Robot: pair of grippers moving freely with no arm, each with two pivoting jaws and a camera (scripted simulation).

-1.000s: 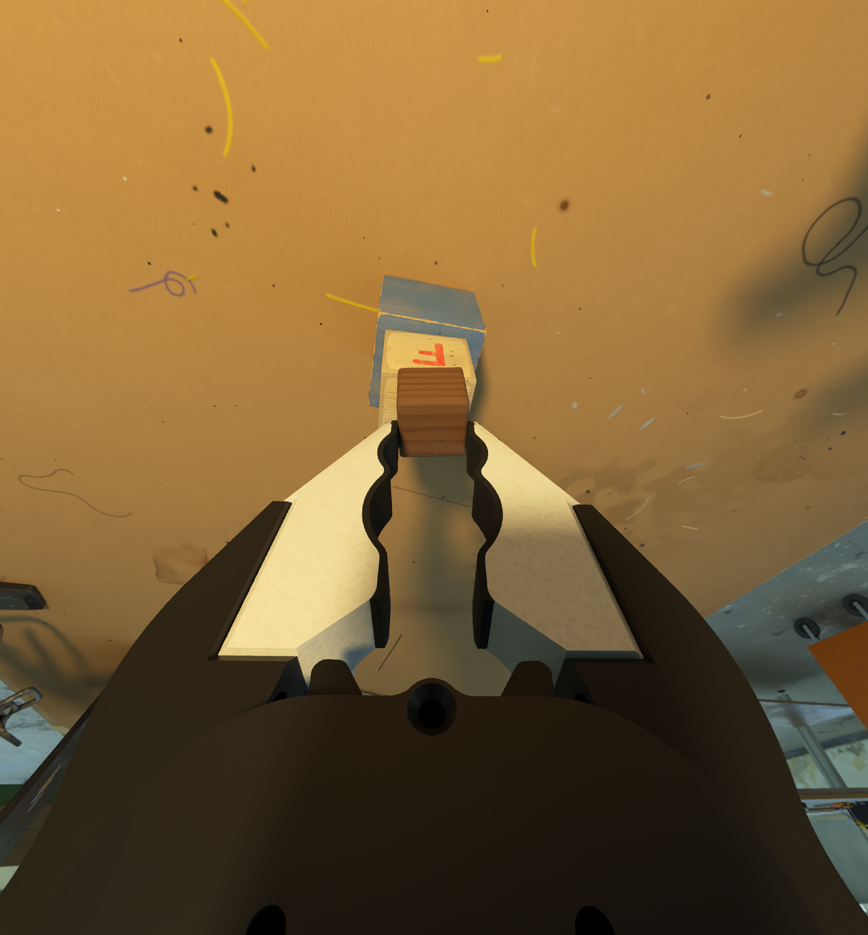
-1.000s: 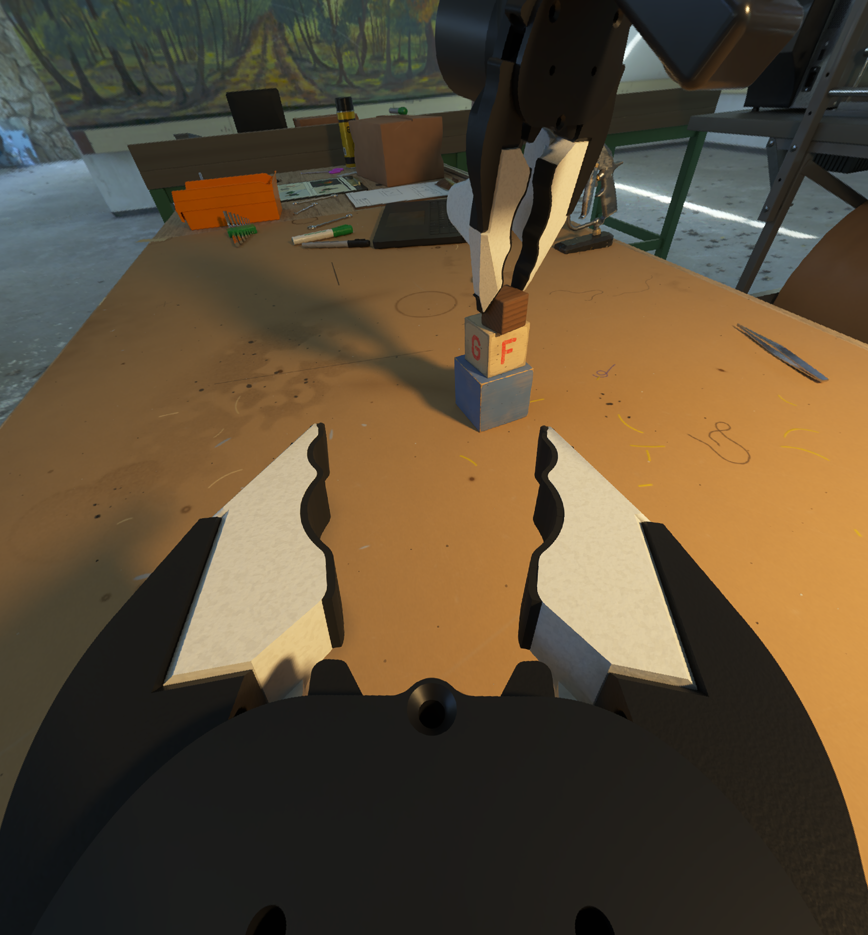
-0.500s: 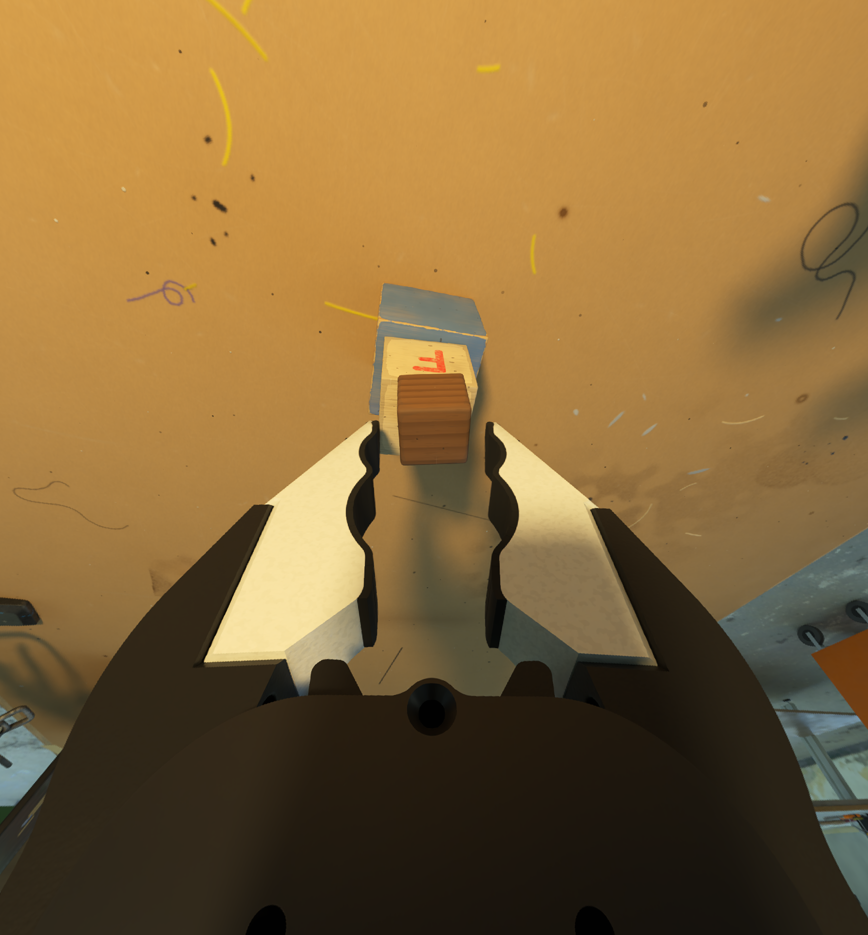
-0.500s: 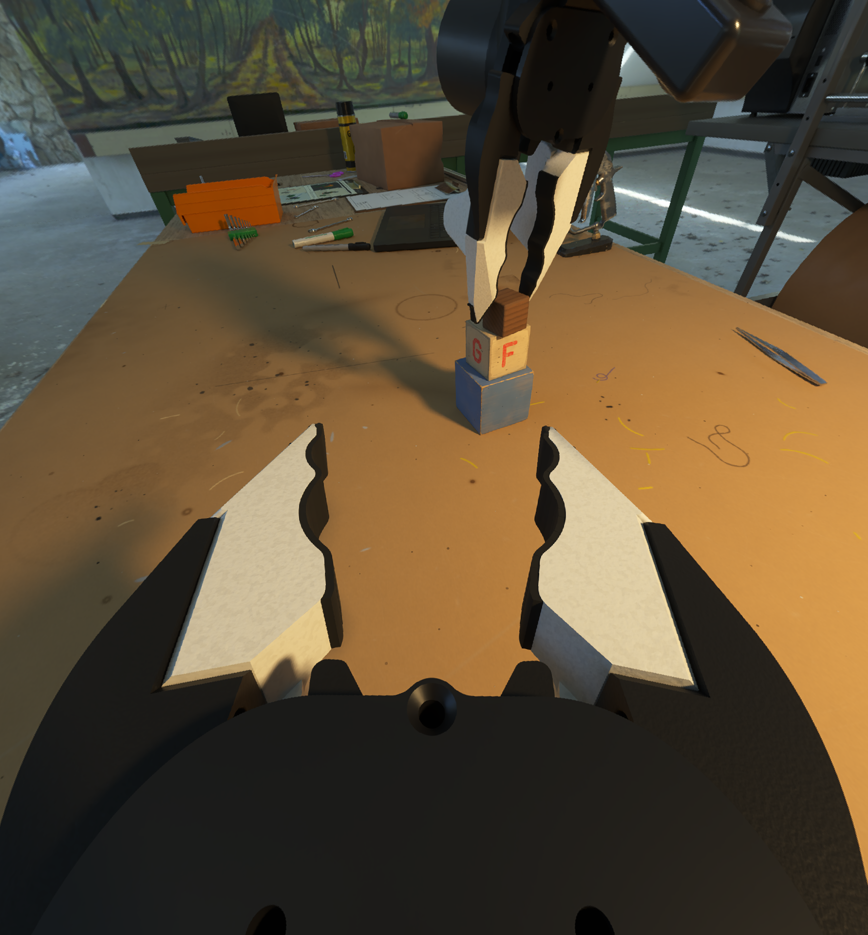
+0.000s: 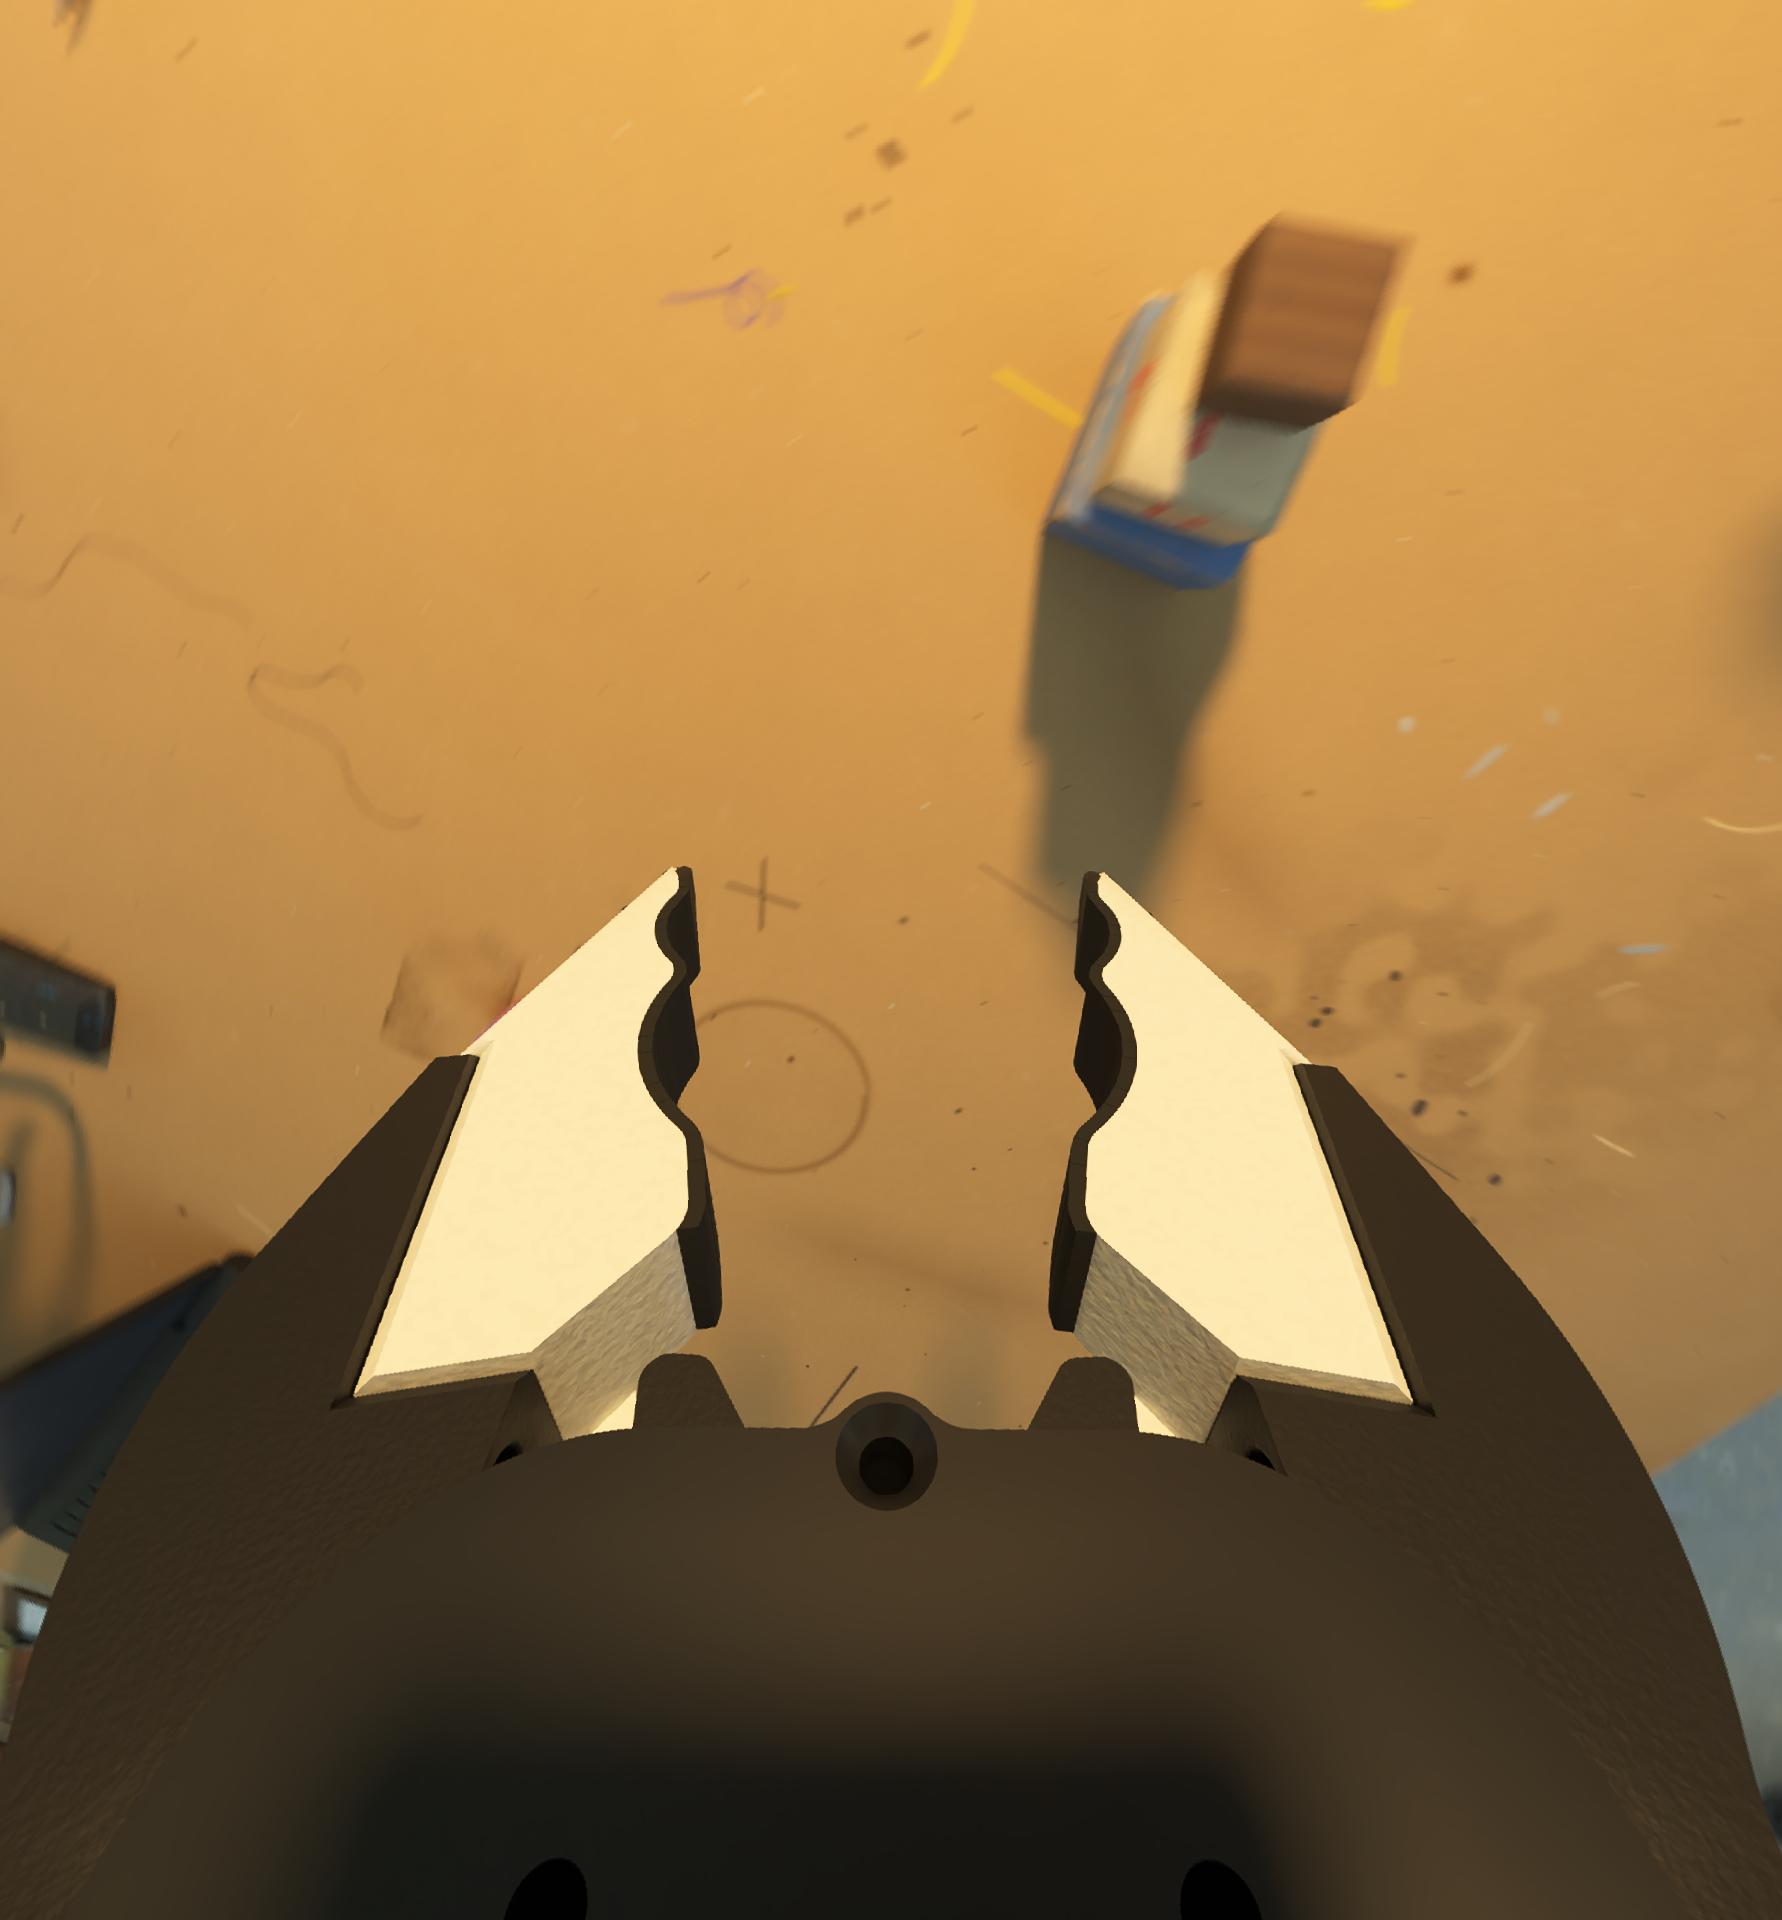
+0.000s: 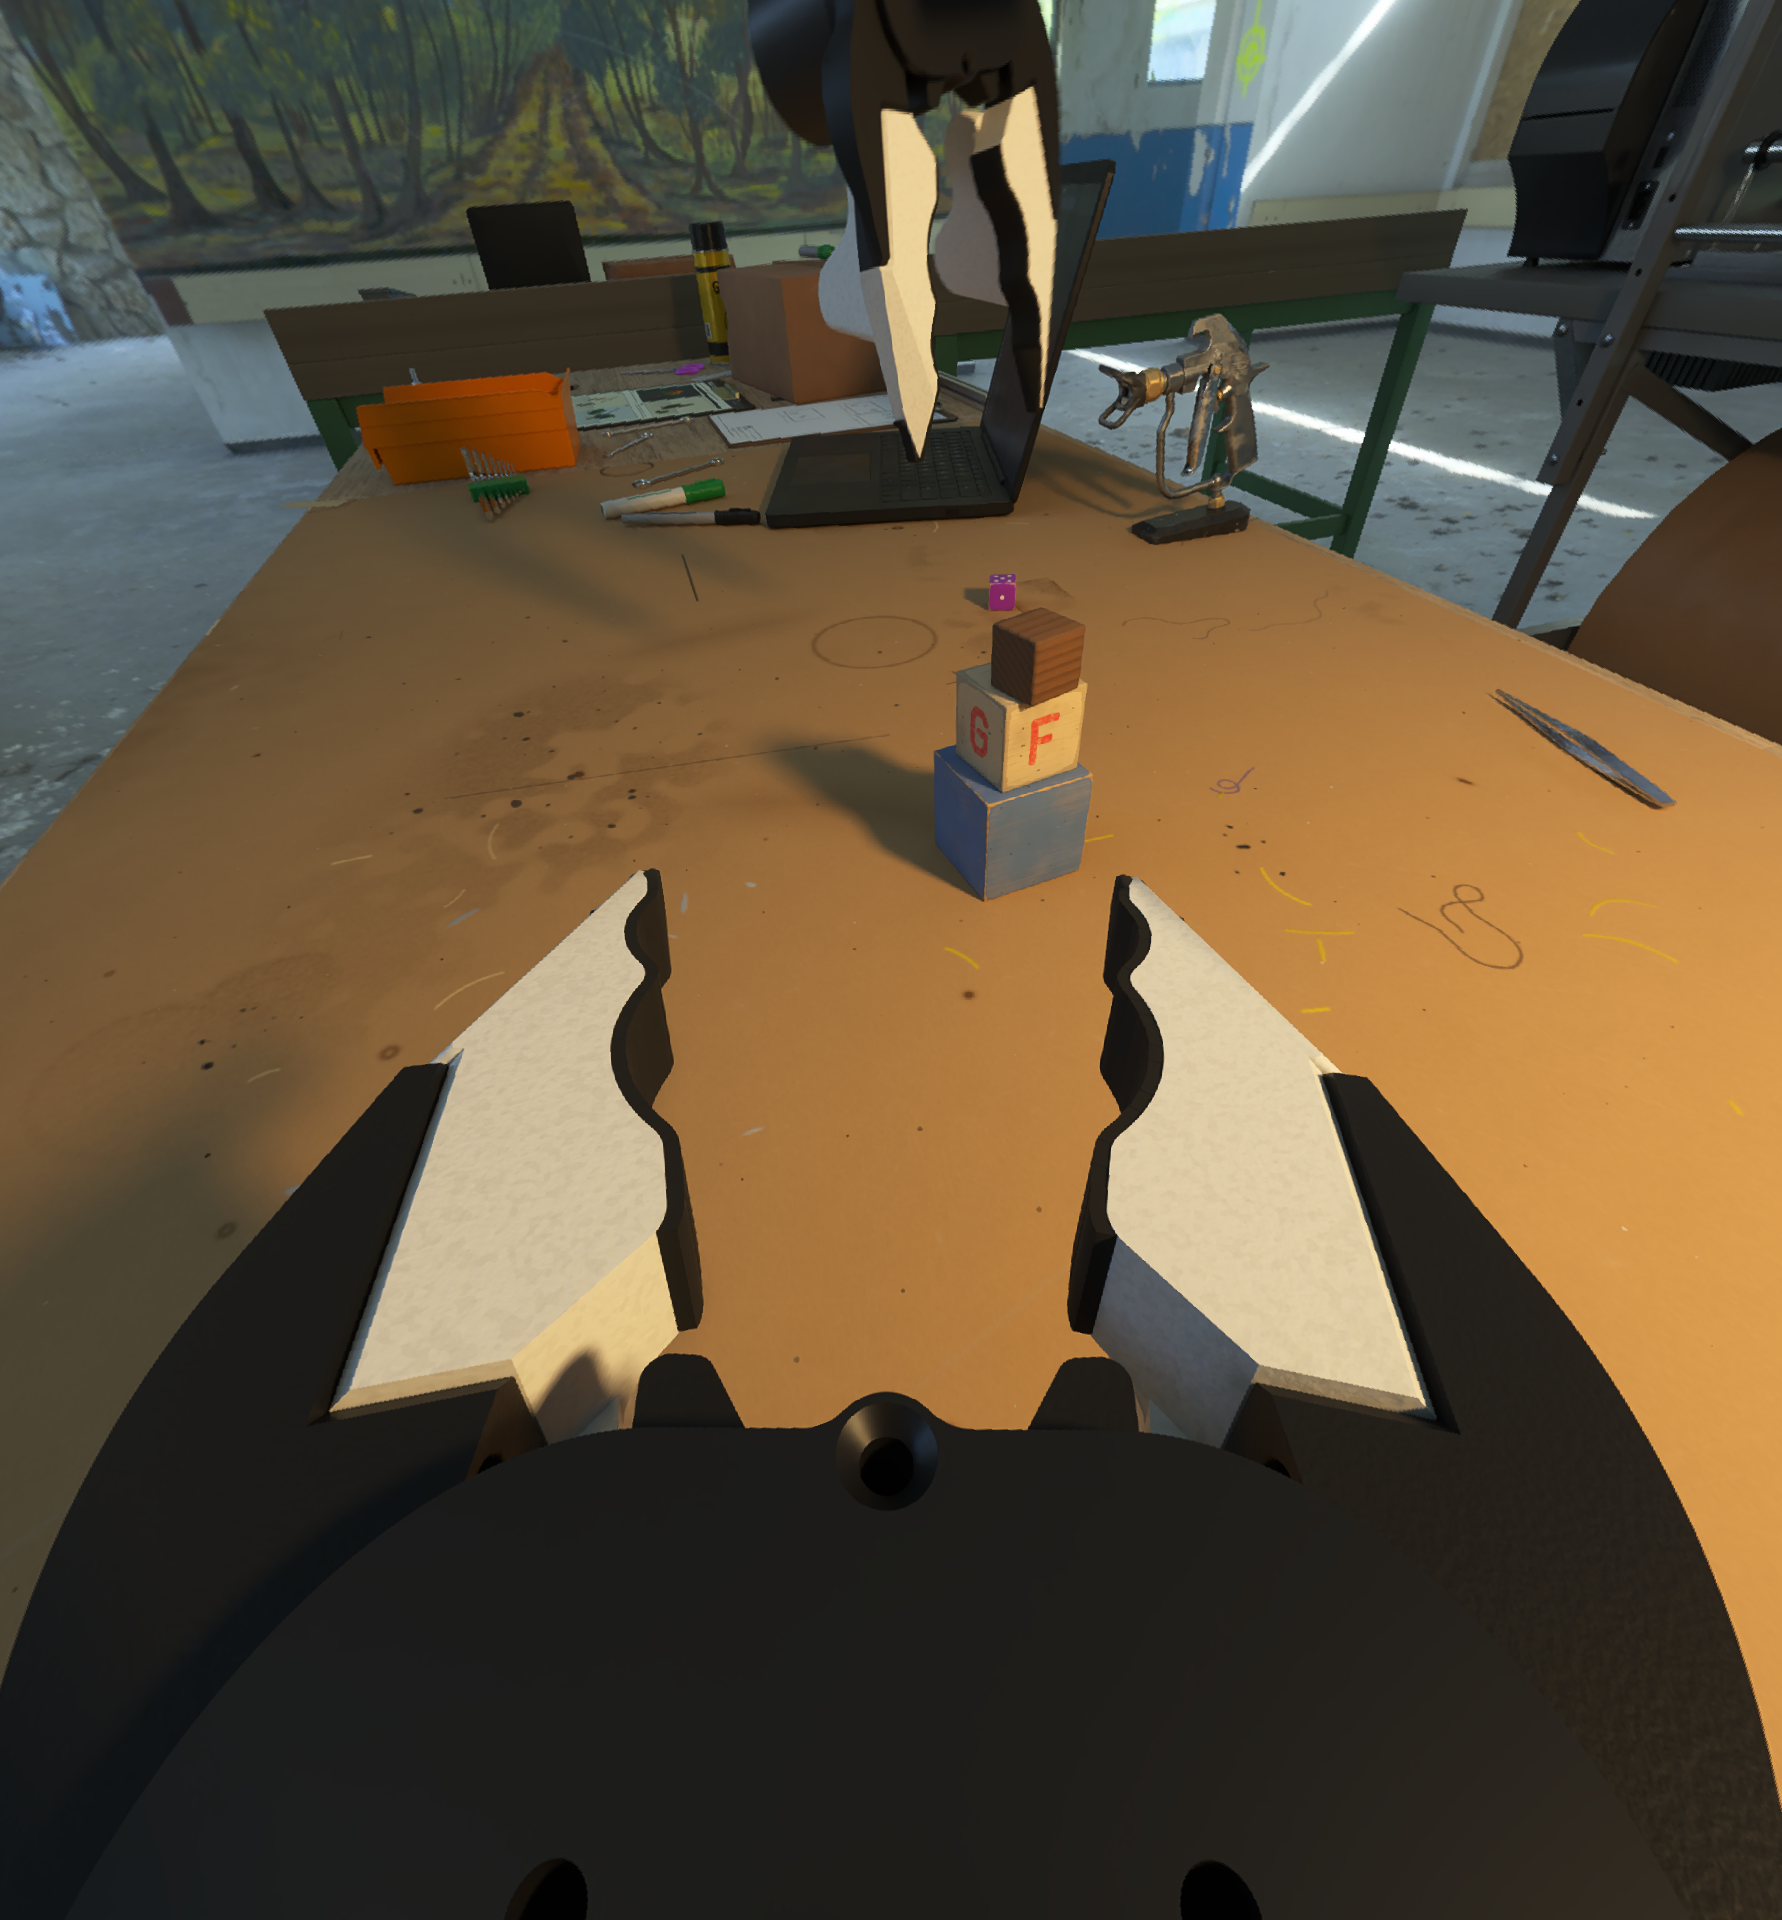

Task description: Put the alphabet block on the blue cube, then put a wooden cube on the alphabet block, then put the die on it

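Brown bench: a scuffed board top with pen scribbles and yellow marks, carrying everything named below.
Blue cube: sits on the bench just beyond the right claw's tips, slightly right of centre in the right wrist view.
Alphabet block: pale, with red characters on its sides, resting squarely on the blue cube.
Wooden cube: dark striped wood, on top of the alphabet block, turned a little against it; nothing grips it.
Die: small and magenta, on the bench just behind the stack, apart from it.
Left claw: spread wide and empty, looking down on the bench; the stack lies ahead and to the right in its blurred view. Seen from the right wrist camera it hangs high above the far part of the bench, tips down.
Right claw: spread wide and empty, low over the near bench, aimed at the stack.
Far end: a black laptop, an orange box, markers and a metal spray gun.
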